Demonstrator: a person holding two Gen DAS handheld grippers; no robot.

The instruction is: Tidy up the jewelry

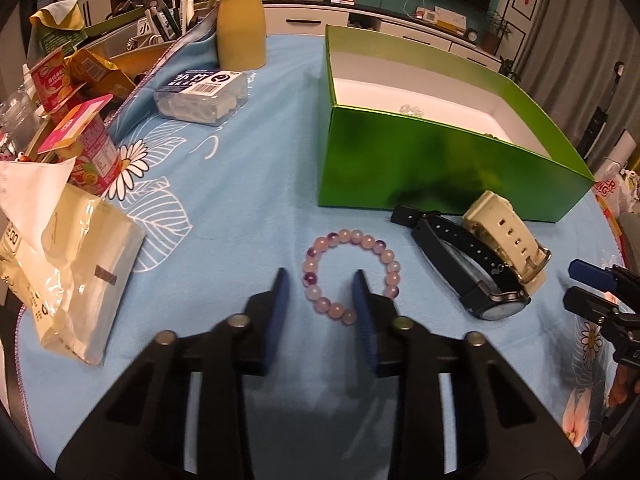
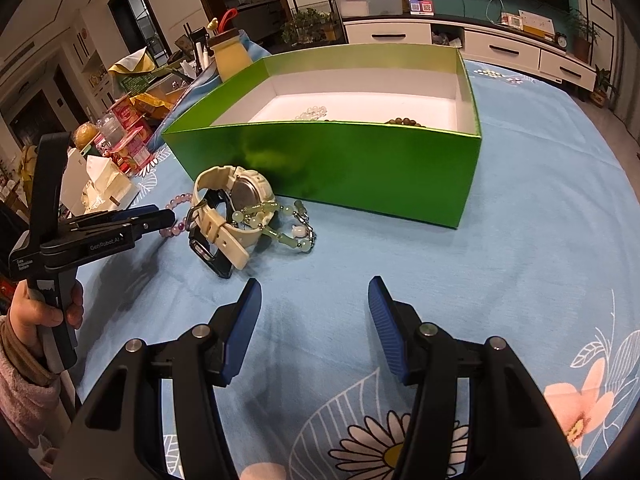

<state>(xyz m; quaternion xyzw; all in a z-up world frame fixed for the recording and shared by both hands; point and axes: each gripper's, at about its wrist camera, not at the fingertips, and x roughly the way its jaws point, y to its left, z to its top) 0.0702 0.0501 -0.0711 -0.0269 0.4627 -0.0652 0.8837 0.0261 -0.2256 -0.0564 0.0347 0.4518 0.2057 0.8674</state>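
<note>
Both jaws gape wide, holding nothing; I think my left gripper (image 1: pixel 322 286) should pinch one side of the round pink-and-purple bead bracelet (image 1: pixel 352 276), light, hard and slippery, while my right gripper (image 2: pixel 314 300) waits.

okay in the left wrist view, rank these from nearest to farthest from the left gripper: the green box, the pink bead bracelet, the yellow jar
1. Pink bead bracelet, on the cloth right at the left gripper fingertips.
2. Green box, beyond it, to the right.
3. Yellow jar, at the table's far side, left of the box.
</note>
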